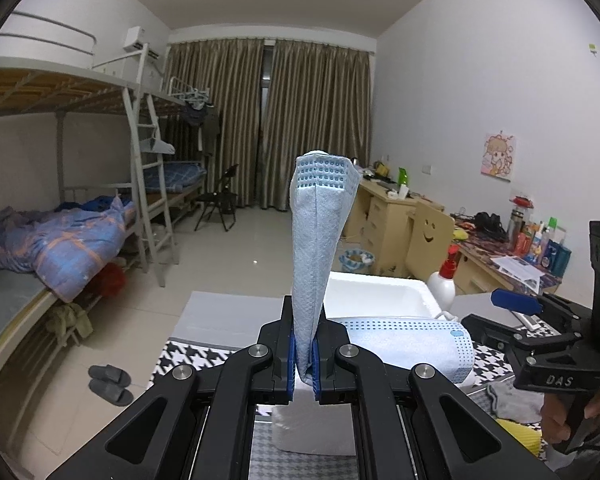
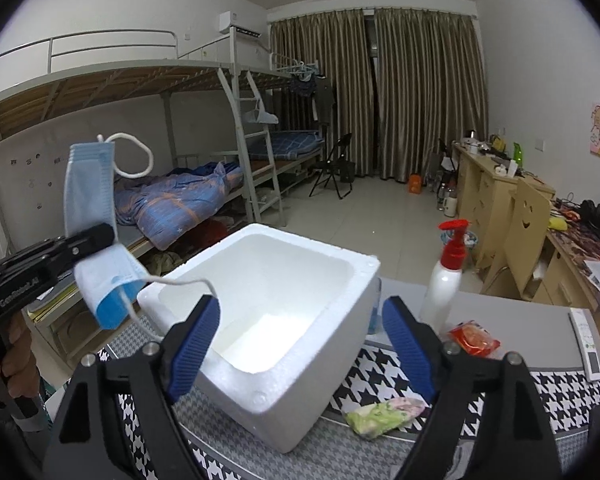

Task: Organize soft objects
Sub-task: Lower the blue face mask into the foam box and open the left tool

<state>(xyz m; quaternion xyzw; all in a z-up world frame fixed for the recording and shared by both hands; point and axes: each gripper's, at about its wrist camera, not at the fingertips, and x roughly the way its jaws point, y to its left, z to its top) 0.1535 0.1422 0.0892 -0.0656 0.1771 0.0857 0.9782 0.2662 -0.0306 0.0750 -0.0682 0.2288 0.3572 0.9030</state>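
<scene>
The left gripper (image 1: 304,360) has its fingers clamped on a light blue face mask (image 1: 318,240); the mask is folded over the pinch, one part standing up above the fingers and the other part hanging down toward the white foam box (image 2: 276,320), which I take as the landmark. In the right wrist view this mask (image 2: 90,196) is in the air to the left of the box, above the level of its rim, and one white ear loop (image 2: 134,156) curls at the top while the other string trails to the near left corner of the box. The right gripper (image 2: 300,340) has its fingers wide apart with nothing between them; it hovers over the near side of the box, whose inside looks empty. A white spray bottle with a red pump (image 2: 446,276) stands just right of the box; a small red packet (image 2: 474,338) lies right of the box, and a green packet (image 2: 380,416) lies beside its near right corner, both on the houndstooth cloth (image 2: 560,392) that covers the surface.
</scene>
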